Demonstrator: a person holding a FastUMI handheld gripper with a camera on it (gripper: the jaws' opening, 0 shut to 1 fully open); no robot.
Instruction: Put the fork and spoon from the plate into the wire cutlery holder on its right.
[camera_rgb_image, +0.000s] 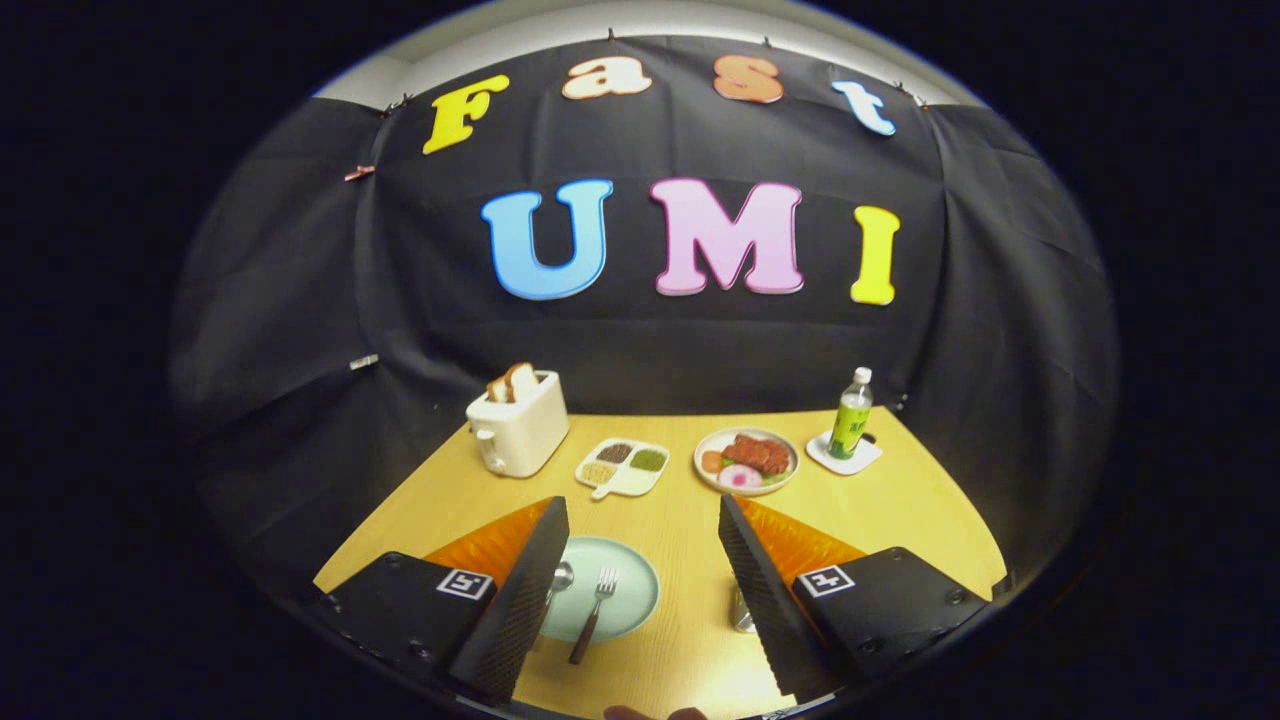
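The claw (633, 590) is wide open and holds nothing. It hangs above the near part of the yellow wooden surface (690, 560). A round pale green plate (625, 600) lies between the two fingers, close to the left one. On the plate lie a silver fork with a dark handle (594, 612) and a silver spoon (561, 578). The spoon is left of the fork, partly hidden by the left finger. A bit of the shiny wire cutlery holder (742, 612) peeks out beside the right finger, right of the plate. Far across the surface stand a cream toaster with bread slices (517, 425), a white tray of spices (623, 466), a plate of food (746, 460) and a green bottle (852, 415) on a white coaster (843, 456)
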